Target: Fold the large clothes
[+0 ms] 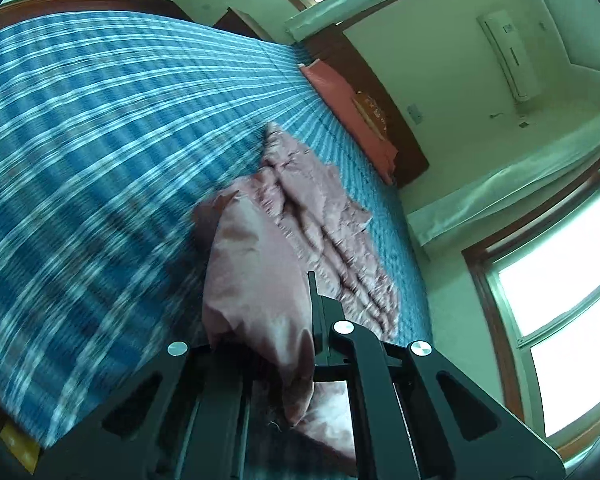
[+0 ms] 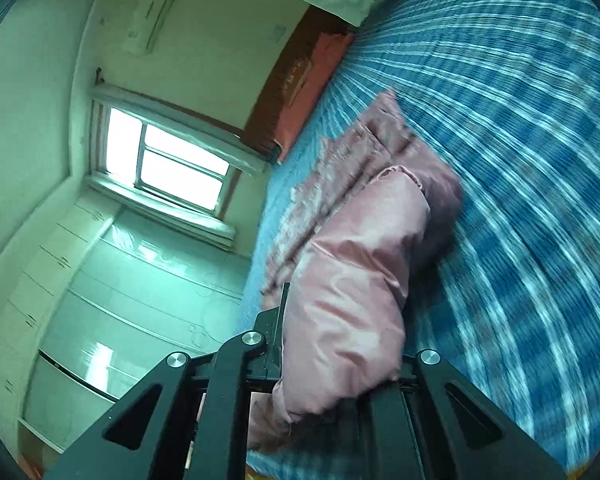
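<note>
A pink puffy quilted jacket (image 1: 300, 232) lies on a bed with a blue and white plaid sheet (image 1: 80, 152). My left gripper (image 1: 296, 336) is shut on a smooth pink part of the jacket, which bulges over the left finger and hides it. The black right finger (image 1: 314, 300) shows. In the right wrist view the same jacket (image 2: 360, 248) fills the jaws of my right gripper (image 2: 332, 344), which is shut on it. Only its left finger (image 2: 282, 312) shows. Both views are tilted and blurred by motion.
A red pillow (image 1: 352, 108) lies at the wooden headboard (image 1: 380, 92), also in the right wrist view (image 2: 312, 80). Windows (image 2: 168, 160), a wall air conditioner (image 1: 508, 56) and a white wardrobe (image 2: 112, 300) stand beside the bed.
</note>
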{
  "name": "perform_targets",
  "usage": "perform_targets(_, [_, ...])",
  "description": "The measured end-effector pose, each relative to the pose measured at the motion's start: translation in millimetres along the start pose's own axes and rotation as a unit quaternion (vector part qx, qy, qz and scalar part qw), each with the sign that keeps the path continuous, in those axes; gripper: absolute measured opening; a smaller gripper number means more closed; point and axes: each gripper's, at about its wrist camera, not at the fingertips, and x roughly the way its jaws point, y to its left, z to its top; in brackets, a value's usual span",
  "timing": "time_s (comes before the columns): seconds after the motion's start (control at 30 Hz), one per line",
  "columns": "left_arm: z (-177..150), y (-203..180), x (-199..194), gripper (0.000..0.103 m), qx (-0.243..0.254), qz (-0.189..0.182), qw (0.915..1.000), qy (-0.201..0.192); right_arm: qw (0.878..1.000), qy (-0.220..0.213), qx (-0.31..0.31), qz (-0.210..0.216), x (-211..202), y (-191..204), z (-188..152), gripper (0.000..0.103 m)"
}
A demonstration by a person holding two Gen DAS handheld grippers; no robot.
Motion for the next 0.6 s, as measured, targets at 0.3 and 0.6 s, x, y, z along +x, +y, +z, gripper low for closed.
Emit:
perform_targets(0.3, [100, -62, 109, 0.004, 0.055, 0.005, 0.9980, -0.029, 1.000, -0.018, -0.023, 0.011, 103, 25, 108, 0.009])
perform_targets(0.6, [183, -70, 248, 0.004, 0.060, 0.064, 0.9958, -0.026, 0.998, -0.024, -0.014, -0.048, 216, 3, 195, 0.009])
